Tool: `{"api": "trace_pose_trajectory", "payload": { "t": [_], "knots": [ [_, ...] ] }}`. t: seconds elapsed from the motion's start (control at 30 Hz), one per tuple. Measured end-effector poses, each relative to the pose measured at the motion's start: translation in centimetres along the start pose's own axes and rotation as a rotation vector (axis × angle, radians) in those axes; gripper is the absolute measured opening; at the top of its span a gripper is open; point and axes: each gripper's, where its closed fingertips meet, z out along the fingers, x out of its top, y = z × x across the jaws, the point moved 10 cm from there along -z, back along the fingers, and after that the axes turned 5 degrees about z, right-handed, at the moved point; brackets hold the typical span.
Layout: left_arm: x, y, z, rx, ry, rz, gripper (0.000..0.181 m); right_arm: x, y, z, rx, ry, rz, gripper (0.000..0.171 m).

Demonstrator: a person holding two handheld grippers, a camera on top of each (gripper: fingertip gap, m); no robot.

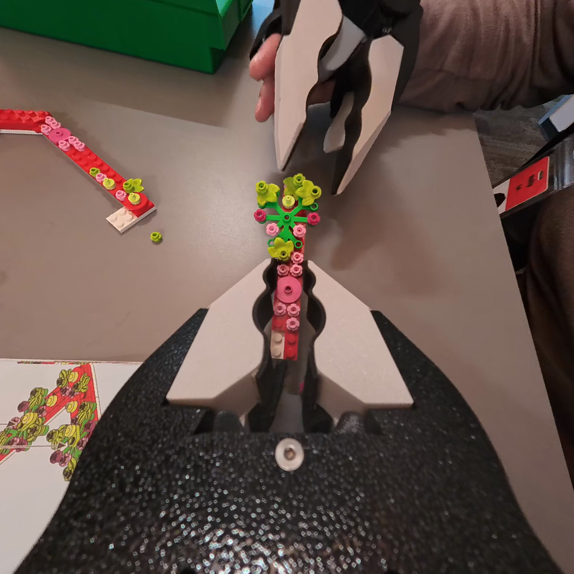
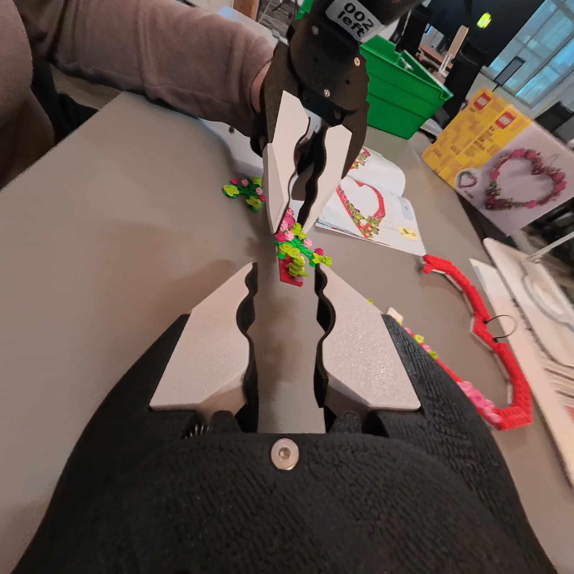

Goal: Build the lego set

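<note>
- The grey tabletop (image 1: 93, 295) carries a loose red brick segment (image 1: 102, 167), parked aside for joining, likely later.
- The left gripper (image 1: 289, 264) clamps a red flower-studded plate strip (image 1: 287, 310), steadying it.
- The right gripper (image 2: 285, 270) hovers just beside the strip's end, fingers parted, empty.

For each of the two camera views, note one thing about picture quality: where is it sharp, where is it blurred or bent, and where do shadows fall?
Left wrist view: the flowered red strip held in the left gripper is sharp; the table edge bows outward; soft shadows lie beside the strip. Right wrist view: the yellow box and far background are blurred; the open right gripper looms large and stretched.
</note>
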Motion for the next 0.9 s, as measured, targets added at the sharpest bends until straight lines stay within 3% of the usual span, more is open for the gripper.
{"api": "trace_pose_trajectory", "payload": {
  "t": [0.17, 0.33, 0.9],
  "knots": [
    [-0.1, -0.1, -0.2, -0.009, 0.009, -0.018, 0.013, 0.4, -1.2, 0.1, -0.213, -0.088, -0.431, 0.040],
    [-0.1, -0.1, -0.2, -0.019, 0.012, -0.027, 0.013, -0.2, -2.6, 1.3, -0.289, -0.198, -0.759, 0.038],
    [-0.1, -0.1, -0.2, -0.034, 0.015, -0.040, 0.013, 0.1, -3.1, 1.6, -0.338, -0.188, -0.857, 0.018]
  ]
}}
